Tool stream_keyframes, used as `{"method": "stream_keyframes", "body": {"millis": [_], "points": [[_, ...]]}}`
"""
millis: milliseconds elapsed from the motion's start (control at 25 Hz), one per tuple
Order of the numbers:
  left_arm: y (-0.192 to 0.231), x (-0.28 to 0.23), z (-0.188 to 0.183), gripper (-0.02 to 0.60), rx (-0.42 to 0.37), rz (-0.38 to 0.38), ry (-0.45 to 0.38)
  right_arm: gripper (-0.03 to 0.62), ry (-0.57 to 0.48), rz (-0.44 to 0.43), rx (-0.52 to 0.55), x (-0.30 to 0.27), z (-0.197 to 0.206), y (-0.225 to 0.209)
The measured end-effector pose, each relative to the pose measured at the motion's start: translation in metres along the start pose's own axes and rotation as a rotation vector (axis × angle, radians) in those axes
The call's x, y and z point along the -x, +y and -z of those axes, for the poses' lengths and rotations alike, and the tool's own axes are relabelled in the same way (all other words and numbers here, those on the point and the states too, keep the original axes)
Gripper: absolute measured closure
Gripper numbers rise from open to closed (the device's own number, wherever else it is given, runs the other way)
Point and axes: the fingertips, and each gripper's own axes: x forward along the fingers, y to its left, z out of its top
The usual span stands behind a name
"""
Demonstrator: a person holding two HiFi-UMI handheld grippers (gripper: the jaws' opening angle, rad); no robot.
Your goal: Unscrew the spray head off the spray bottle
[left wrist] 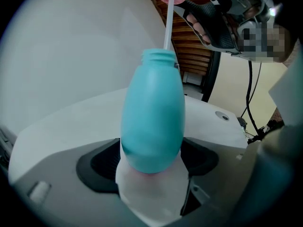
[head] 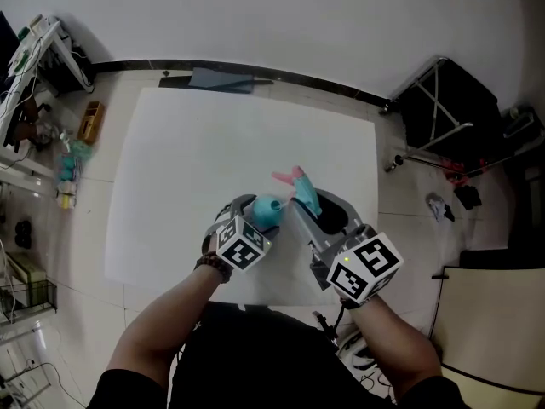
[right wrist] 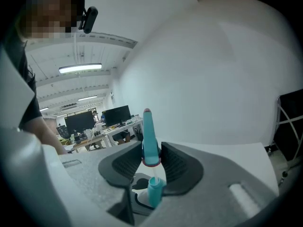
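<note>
Your left tongs (head: 255, 214) are pinching the teal spray bottle (head: 269, 211) by its rounded lower body. In the left gripper view both pads (left wrist: 102, 162) press on its sides, and its bare threaded neck (left wrist: 159, 56) points away from the tongs. Your right tongs (head: 308, 211) are clamped on the spray head (head: 304, 196). The right gripper view shows the ribbed pads (right wrist: 127, 163) squeezing it just above its pink collar (right wrist: 151, 163).

The head is off the bottle and raised clear of the neck. Only the thin white tube (left wrist: 168, 25) runs from the collar down into the open mouth. Both pieces are held above the near edge of the white counter (head: 204, 143), toward its right near corner, with the bottle just left of the head and the pink trigger (head: 286, 177) pointing toward the far edge.

Past the counter's far edge, a dark flat piece (head: 220, 80) lies against the wall. A black folding stand (head: 447, 100) sits on the floor off the far right corner, and small clutter (head: 68, 164) lies off the left edge.
</note>
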Motion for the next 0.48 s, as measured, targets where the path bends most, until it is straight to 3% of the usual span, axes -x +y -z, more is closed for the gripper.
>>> {"method": "stream_keyframes", "body": {"millis": [480], "points": [[0.003,0.006,-0.002,0.175,-0.051,-0.022,0.018,0.477,0.036,-0.031,-0.023,-0.011,0.021,0.0]]}}
